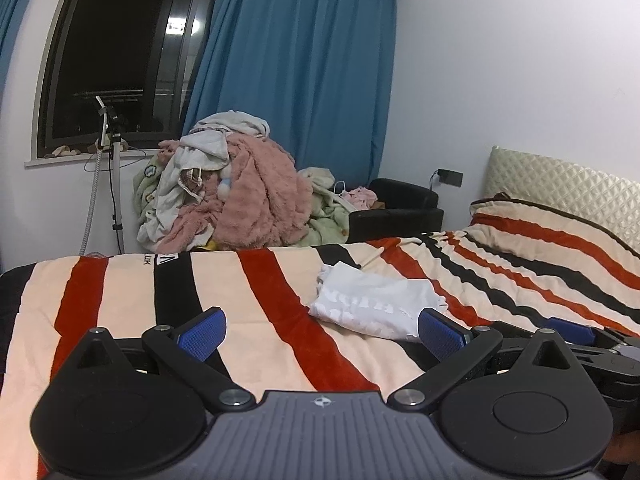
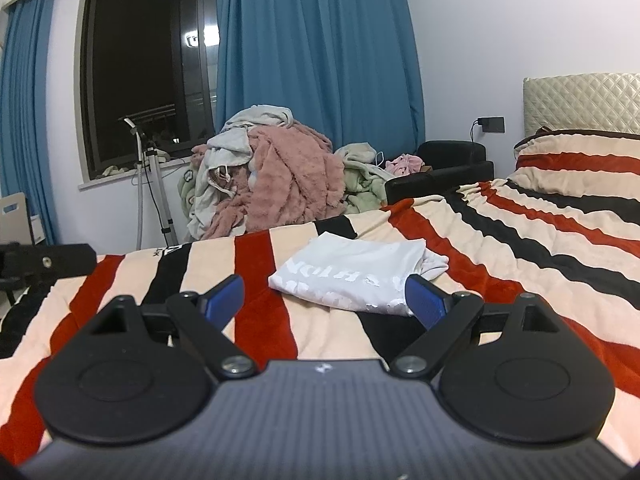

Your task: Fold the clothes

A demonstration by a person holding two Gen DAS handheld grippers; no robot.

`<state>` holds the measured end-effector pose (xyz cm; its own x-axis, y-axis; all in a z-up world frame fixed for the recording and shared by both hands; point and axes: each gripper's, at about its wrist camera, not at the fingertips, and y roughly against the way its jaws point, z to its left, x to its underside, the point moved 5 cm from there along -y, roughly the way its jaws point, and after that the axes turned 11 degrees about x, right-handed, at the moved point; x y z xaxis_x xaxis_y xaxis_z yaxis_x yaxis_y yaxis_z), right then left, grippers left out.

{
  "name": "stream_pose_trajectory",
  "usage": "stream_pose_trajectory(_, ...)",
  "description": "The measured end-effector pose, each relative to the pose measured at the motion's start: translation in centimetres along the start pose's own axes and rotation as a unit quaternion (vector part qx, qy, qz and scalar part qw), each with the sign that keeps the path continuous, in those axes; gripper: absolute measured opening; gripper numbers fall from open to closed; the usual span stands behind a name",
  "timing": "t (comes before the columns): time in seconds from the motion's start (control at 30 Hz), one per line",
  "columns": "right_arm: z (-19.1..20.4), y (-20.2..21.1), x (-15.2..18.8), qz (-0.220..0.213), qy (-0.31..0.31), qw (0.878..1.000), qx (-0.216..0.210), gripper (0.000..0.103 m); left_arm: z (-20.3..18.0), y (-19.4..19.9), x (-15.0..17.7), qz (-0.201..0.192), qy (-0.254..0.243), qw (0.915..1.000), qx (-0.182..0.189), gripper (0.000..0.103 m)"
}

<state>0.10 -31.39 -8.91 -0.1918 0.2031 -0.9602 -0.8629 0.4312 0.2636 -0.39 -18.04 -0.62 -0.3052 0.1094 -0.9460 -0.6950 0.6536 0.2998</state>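
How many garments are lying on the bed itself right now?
1: a folded white T-shirt lies on the striped blanket, ahead of both open grippers. The clothes pile beyond the bed may hide more.

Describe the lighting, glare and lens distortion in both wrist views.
Left wrist view: even indoor light, window black with one lamp reflection, its frame bowed by fisheye. Right wrist view: same flat light, white T-shirt sharp enough to show mirrored lettering, dark vignette in the bottom corners.
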Motion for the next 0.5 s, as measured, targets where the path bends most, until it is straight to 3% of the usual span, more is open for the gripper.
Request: stream_pose_trajectory(0.5,0.19,-0.07,0.06,0.001,0.006,1.000,0.004,0.089,0.40,0.31,0.44,0.005,0.008,0.9999,-0.013,0.103)
